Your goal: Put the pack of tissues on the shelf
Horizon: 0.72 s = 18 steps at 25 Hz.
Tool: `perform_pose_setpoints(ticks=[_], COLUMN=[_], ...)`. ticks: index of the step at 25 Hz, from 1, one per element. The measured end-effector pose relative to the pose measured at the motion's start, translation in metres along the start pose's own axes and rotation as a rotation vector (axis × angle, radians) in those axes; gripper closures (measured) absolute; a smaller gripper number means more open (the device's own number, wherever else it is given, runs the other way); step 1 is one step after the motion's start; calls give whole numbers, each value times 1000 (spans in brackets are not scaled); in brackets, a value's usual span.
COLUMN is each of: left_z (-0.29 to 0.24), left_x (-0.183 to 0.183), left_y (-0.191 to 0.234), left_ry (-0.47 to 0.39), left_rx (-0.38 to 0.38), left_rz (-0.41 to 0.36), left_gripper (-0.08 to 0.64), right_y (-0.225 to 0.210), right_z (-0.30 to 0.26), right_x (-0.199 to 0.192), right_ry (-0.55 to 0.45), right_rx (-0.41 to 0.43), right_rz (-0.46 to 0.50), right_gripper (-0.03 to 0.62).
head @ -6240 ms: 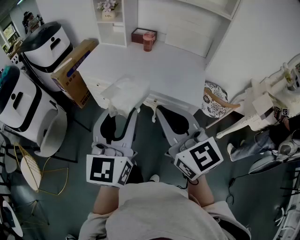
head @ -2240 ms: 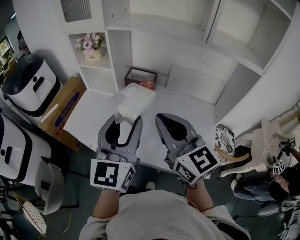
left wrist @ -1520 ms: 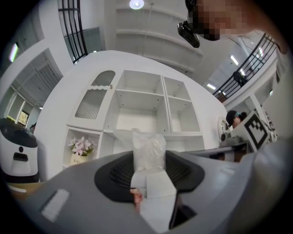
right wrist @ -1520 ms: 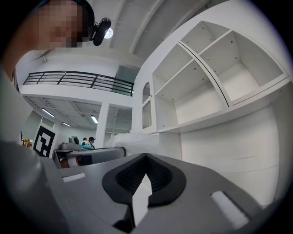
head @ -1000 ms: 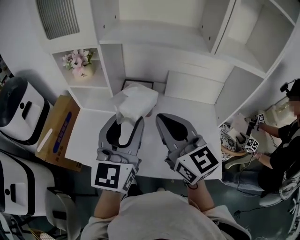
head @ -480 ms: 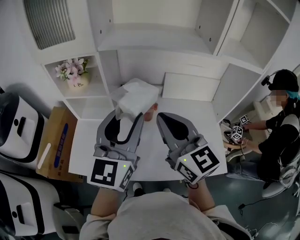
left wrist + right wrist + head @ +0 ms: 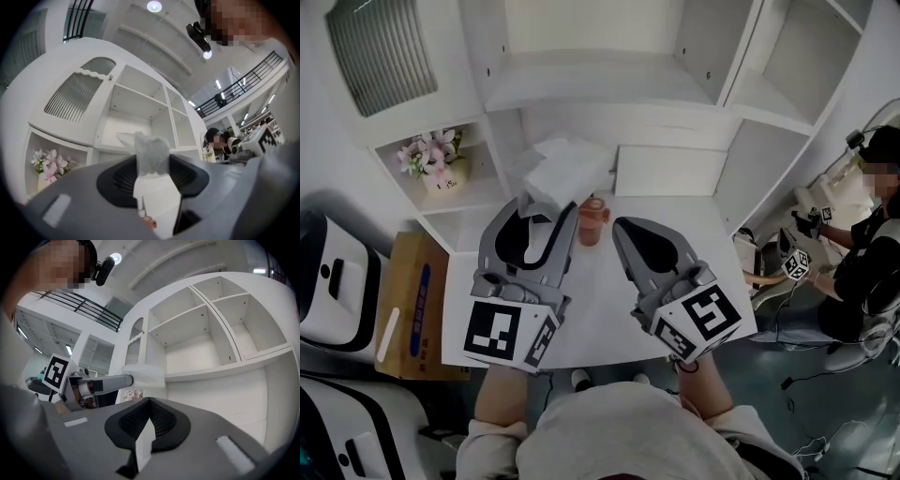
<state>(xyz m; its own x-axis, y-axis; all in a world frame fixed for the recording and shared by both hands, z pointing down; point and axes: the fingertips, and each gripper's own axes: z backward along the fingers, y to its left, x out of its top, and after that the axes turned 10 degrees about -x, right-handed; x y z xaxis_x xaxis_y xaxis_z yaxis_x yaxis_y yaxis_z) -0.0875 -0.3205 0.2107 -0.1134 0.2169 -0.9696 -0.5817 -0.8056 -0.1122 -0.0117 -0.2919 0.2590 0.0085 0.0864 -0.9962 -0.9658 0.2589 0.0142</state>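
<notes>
The pack of tissues point(image 7: 569, 172), a soft white plastic-wrapped bundle, is pinched by one end in my left gripper point(image 7: 547, 202), which is shut on it. It hangs in the air in front of the white shelf unit point(image 7: 602, 86), level with the lowest long board. In the left gripper view the pack point(image 7: 151, 151) fills the gap between the dark pads point(image 7: 121, 179), with open shelf bays behind. My right gripper point(image 7: 624, 231) hovers over the desk, shut and empty. The right gripper view shows its jaws point(image 7: 149, 420) together and the pack point(image 7: 143, 374) off to the left.
A pink cup point(image 7: 592, 222) stands on the white desk point(image 7: 698, 239) just right of my left gripper. A vase of pink flowers point(image 7: 431, 159) sits in a low bay at left. A cardboard box point(image 7: 409, 302) and white appliance point(image 7: 326, 272) lie left; a seated person point(image 7: 870, 239) is at right.
The left gripper has lifted the tissue pack up and toward the shelf unit. The pink cup has come into sight beside it. The right gripper has stayed in place.
</notes>
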Motion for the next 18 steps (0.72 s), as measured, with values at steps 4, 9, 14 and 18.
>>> perform_pose_setpoints(ticks=[4, 9, 14, 18], left_z=[-5, -12, -21, -28], left_x=[5, 13, 23, 27], left_y=[7, 16, 26, 36], left_ry=[-16, -30, -39, -51], left_rx=[-19, -31, -39, -33], left_rz=[7, -3, -35, -41], left_gripper=[367, 367, 367, 367], right_y=[-3, -7, -11, -16], right_z=[-1, 0, 0, -3], right_x=[2, 4, 3, 1], right_ry=[0, -5, -11, -13], right_rx=[-31, -63, -91, -109], right_rz=[2, -1, -7, -13], right_gripper=[592, 592, 592, 592])
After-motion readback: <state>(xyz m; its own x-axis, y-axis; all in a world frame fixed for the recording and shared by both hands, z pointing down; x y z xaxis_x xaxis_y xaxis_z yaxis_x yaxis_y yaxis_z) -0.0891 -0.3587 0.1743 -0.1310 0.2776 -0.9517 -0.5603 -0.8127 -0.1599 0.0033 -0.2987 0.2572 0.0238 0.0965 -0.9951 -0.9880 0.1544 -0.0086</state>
